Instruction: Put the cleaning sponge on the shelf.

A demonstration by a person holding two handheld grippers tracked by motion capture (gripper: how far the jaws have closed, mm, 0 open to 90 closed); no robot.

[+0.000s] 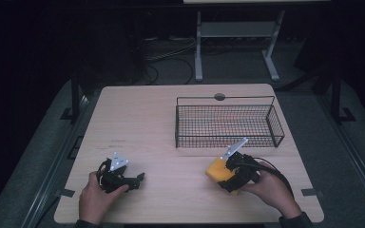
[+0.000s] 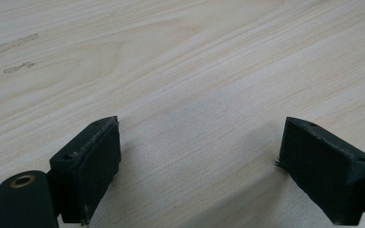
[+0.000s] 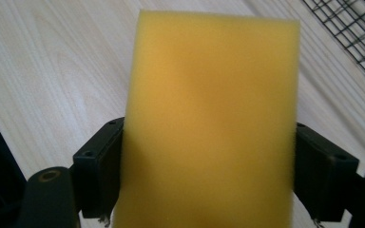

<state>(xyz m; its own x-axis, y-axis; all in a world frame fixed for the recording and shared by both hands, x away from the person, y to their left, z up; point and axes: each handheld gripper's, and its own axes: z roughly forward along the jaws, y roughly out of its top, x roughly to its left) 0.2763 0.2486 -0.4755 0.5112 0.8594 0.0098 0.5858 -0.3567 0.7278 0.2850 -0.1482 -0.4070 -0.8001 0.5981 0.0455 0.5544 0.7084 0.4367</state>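
A yellow sponge, blurred, runs off the right gripper view's bottom edge; the wire basket is cropped at the corner.

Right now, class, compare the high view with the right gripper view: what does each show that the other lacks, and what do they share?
High view alone: the whole black wire basket, the left gripper with open jaws over bare wood, and both hands.

Right gripper view alone: the black jaws pressed against the sponge's two sides.

Both: the yellow foam sponge, the pale wooden table and basket mesh.
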